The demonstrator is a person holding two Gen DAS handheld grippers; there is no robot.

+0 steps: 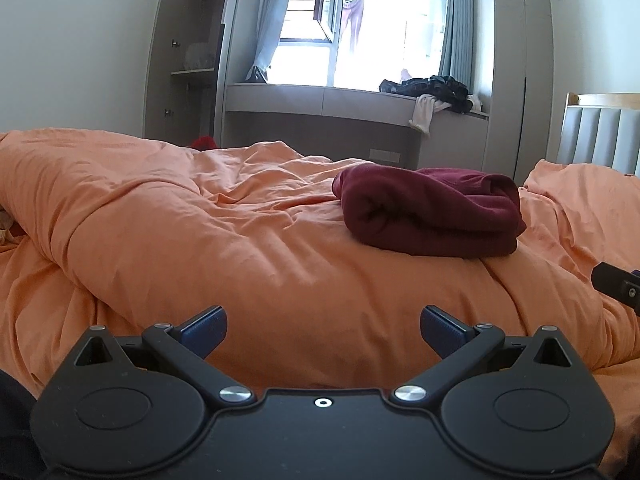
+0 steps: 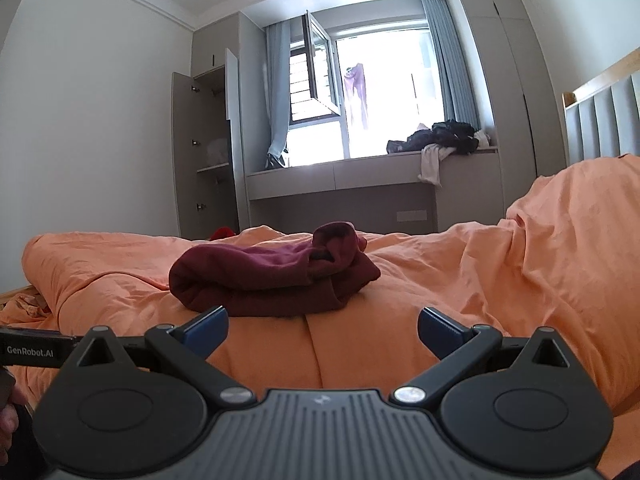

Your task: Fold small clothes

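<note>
Only right view shows maroon garment's [image 2: 272, 276] raised end; grippers [image 1: 323, 330] [image 2: 322, 330] spread, empty.

Dark red garment [image 1: 430, 210] [image 2: 272, 276], soft knit-looking fabric, folded up into a thick chunky bundle. Sitting on a rise of the orange duvet [image 1: 200, 220] [image 2: 480, 280], roughly mid-bed. Layers stacked flat at the bottom, rounded fold along the near edge. Not super neat though: one end bunched up and poking higher than the rest, with a dark tunnel-like opening showing, maybe a sleeve or cuff. Nothing touching it.
</note>
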